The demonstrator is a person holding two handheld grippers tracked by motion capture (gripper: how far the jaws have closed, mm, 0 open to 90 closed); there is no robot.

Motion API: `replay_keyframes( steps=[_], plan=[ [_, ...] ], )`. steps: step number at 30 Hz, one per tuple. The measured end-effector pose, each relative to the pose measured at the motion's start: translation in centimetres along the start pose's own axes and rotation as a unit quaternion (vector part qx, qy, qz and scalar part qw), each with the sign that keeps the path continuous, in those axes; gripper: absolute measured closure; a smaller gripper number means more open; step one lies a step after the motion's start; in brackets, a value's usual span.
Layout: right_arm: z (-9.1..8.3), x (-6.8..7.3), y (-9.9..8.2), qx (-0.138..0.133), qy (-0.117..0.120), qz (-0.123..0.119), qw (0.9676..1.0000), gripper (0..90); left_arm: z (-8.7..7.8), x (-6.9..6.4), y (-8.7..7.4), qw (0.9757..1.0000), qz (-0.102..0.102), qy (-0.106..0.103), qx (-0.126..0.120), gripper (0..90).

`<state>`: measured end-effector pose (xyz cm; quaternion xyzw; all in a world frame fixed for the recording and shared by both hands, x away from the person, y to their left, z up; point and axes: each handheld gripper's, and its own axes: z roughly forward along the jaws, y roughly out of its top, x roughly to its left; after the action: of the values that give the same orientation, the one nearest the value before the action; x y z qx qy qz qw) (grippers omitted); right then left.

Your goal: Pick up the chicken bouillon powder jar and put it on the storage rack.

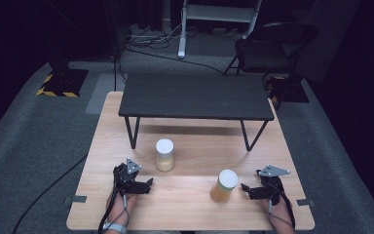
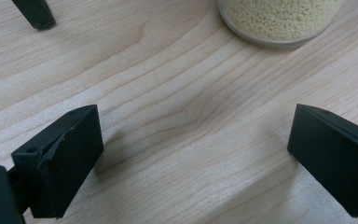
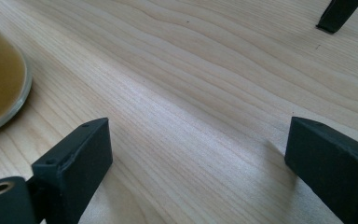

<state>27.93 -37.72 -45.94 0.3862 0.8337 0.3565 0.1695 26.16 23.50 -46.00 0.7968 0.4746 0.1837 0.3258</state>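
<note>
Your left tool [image 1: 148,184] rests low on the wooden table [image 1: 190,214] in the lower left of the high view, its jaws spread wide with nothing between them; in the left gripper view [image 2: 193,140] bare wood grain lies between the two black jaws. The jar of pale yellow grains [image 1: 165,155], capped with a white lid, stands upright near the centre of the high view, up and to the right of your left tool and apart from it; its base appears at the top edge of the left gripper view [image 2: 279,21]. Your right tool [image 1: 246,189] sits in the lower right of the high view, likewise released and empty, with open wood between its jaws in the right gripper view [image 3: 198,149]. The jar of orange-brown contents [image 1: 224,186], also white-lidded and upright, stands just to the left of your right tool without touching it; its base curves in at the left edge of the right gripper view [image 3: 0,88]. A small black raised shelf [image 1: 196,96] on thin legs occupies the upper half of the table.
</note>
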Motion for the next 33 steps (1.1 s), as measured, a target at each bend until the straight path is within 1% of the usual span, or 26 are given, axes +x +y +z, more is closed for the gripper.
replay_keyframes(
  steps=[6, 8, 9, 10, 11, 13, 14, 15, 17, 18, 19, 20, 21, 22, 23, 24, 25, 27, 28, 30, 31, 33],
  plan=[
    [0.1, 0.1, 0.1, 0.000, -0.003, 0.003, 1.0000, 7.2, 0.0, -0.1, 0.1, 1.0000, -0.003, 0.002, 0.001, 3.2],
    [0.2, 0.1, 0.2, 0.000, -0.003, 0.004, 1.0000, 7.2, 0.0, -0.1, 0.3, 1.0000, -0.005, 0.001, 0.005, 3.3],
    [0.3, 0.1, 0.2, -0.001, -0.003, 0.003, 1.0000, 7.3, 0.0, 0.0, 0.2, 1.0000, -0.007, -0.003, 0.002, 3.6],
    [0.3, 0.1, 0.2, -0.001, -0.003, 0.003, 1.0000, 7.2, -0.2, 0.3, 0.1, 0.9999, -0.003, -0.014, -0.003, 4.9],
    [0.3, 0.0, 0.2, -0.001, -0.003, 0.002, 1.0000, 7.3, -0.3, 0.3, 0.0, 0.9999, 0.002, -0.015, -0.008, 5.1],
    [0.3, 0.0, 0.2, -0.001, -0.003, 0.002, 1.0000, 7.3, -1.0, 0.1, -0.2, 0.9995, 0.006, -0.016, -0.026, 5.3],
    [0.3, 0.0, 0.2, -0.001, -0.003, 0.002, 1.0000, 7.3, -1.4, 0.2, -0.4, 0.9989, 0.009, -0.022, -0.041, 5.5],
    [0.3, 0.0, 0.2, -0.001, -0.003, 0.002, 1.0000, 7.2, -1.4, 0.2, -0.4, 0.9989, 0.009, -0.022, -0.041, 5.7],
    [0.3, 0.1, 0.2, -0.001, -0.004, 0.002, 1.0000, 7.3, -2.3, 0.3, -0.7, 0.9972, 0.014, -0.028, -0.068, 5.8],
    [0.3, 0.1, 0.2, -0.001, -0.004, 0.002, 1.0000, 7.2, -2.7, 0.4, -0.8, 0.9967, 0.012, -0.029, -0.075, 5.9],
    [0.3, 0.1, 0.2, -0.001, -0.004, 0.002, 1.0000, 7.2, -2.7, 0.4, -0.8, 0.9967, 0.012, -0.029, -0.075, 5.9],
    [0.3, 0.1, 0.2, -0.001, -0.004, 0.002, 1.0000, 7.3, -3.2, 0.7, -1.3, 0.9946, 0.009, -0.034, -0.098, 5.9],
    [0.3, 0.1, 0.2, -0.001, -0.004, 0.002, 1.0000, 7.2, -3.6, 0.8, -1.5, 0.9933, 0.007, -0.036, -0.110, 5.9],
    [0.3, 0.1, 0.2, -0.001, -0.004, 0.002, 1.0000, 7.3, -3.6, 0.8, -1.5, 0.9933, 0.007, -0.036, -0.110, 6.0],
    [0.3, 0.1, 0.2, -0.001, -0.004, 0.002, 1.0000, 7.3, -3.8, 0.9, -1.7, 0.9920, 0.007, -0.036, -0.121, 6.0],
    [0.3, 0.1, 0.2, -0.001, -0.004, 0.002, 1.0000, 7.3, -4.3, 1.1, -2.0, 0.9897, 0.005, -0.039, -0.138, 6.1],
    [0.3, 0.1, 0.2, -0.001, -0.004, 0.002, 1.0000, 7.3, -4.5, 1.2, -2.2, 0.9884, 0.004, -0.040, -0.147, 6.1],
    [0.3, 0.1, 0.2, -0.001, -0.004, 0.002, 1.0000, 7.3, -4.8, 1.4, -2.4, 0.9859, 0.003, -0.043, -0.161, 6.1],
    [0.3, 0.1, 0.2, -0.001, -0.004, 0.002, 1.0000, 7.2, -4.8, 1.4, -2.4, 0.9859, 0.003, -0.043, -0.161, 6.2],
    [0.3, 0.1, 0.2, -0.001, -0.004, 0.002, 1.0000, 7.3, -5.0, 1.6, -2.6, 0.9836, 0.004, -0.046, -0.174, 6.2],
    [0.3, 0.1, 0.2, -0.001, -0.004, 0.003, 1.0000, 7.2, -5.0, 1.7, -2.6, 0.9829, 0.002, -0.049, -0.178, 6.1],
    [0.3, 0.1, 0.2, -0.001, -0.004, 0.003, 1.0000, 7.2, -4.9, 1.7, -2.5, 0.9823, 0.007, -0.049, -0.181, 6.0]
  ],
)
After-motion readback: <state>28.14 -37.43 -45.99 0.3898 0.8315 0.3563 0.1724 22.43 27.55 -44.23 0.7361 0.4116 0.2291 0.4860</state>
